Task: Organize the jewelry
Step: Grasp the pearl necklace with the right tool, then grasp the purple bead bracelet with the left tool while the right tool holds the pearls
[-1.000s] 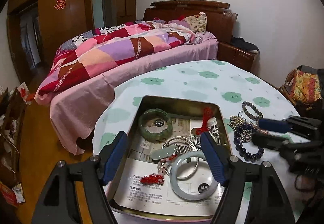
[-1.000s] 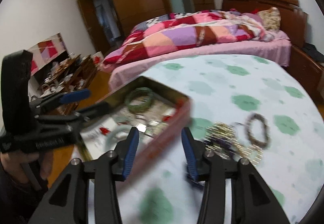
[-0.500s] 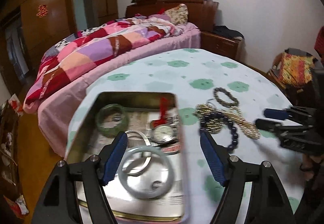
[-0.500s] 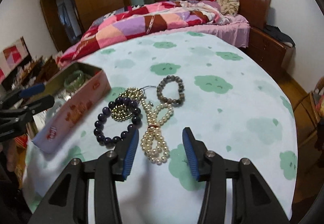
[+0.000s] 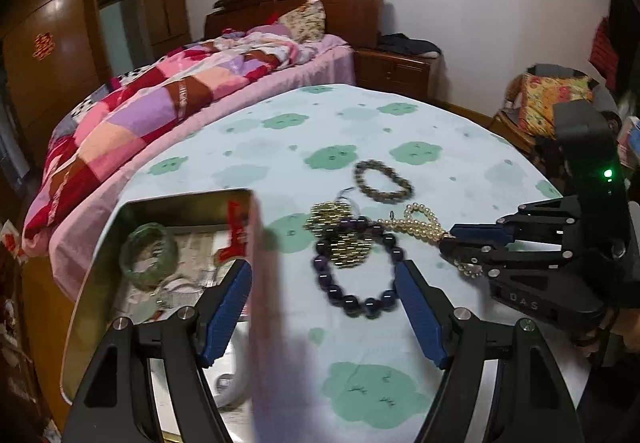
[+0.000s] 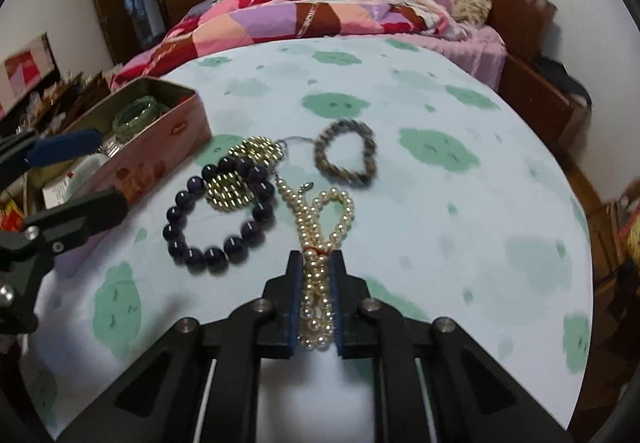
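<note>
My right gripper (image 6: 315,299) has its fingers (image 6: 295,297) pinching the pearl strand (image 6: 320,227) lying on the surface (image 6: 460,211); my left gripper (image 5: 324,307) fingers (image 5: 226,313) are spread wide, straddling the tin's (image 5: 256,243) wall.

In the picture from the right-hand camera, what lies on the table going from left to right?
Tin box with a green bangle inside → dark purple bead bracelet → pearl strand, pinched in the right claw → brown bead bracelet, farther back.
</note>
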